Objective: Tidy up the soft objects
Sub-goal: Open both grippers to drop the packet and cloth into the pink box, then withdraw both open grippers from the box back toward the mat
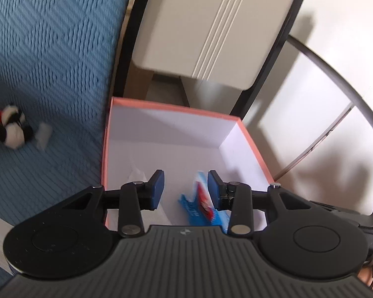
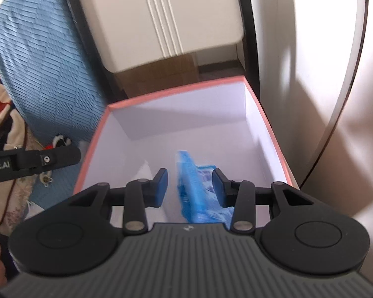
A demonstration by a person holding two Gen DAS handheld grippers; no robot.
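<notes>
Blue soft packet [image 2: 199,191] seen inside pink-rimmed box [image 1: 107,149], near front wall. Left gripper [image 1: 186,189] and right gripper [image 2: 190,188] held above box, jaws partly apart, nothing pressed between pads. Plush toy [image 1: 12,130] left on blue bedcover [image 1: 49,49], well apart from box. Task judged partly done.

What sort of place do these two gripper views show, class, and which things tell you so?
Probably a bedroom at home: a blue woven bedspread, a small plush toy lying on it, and a pink-rimmed storage box beside pale furniture.
</notes>
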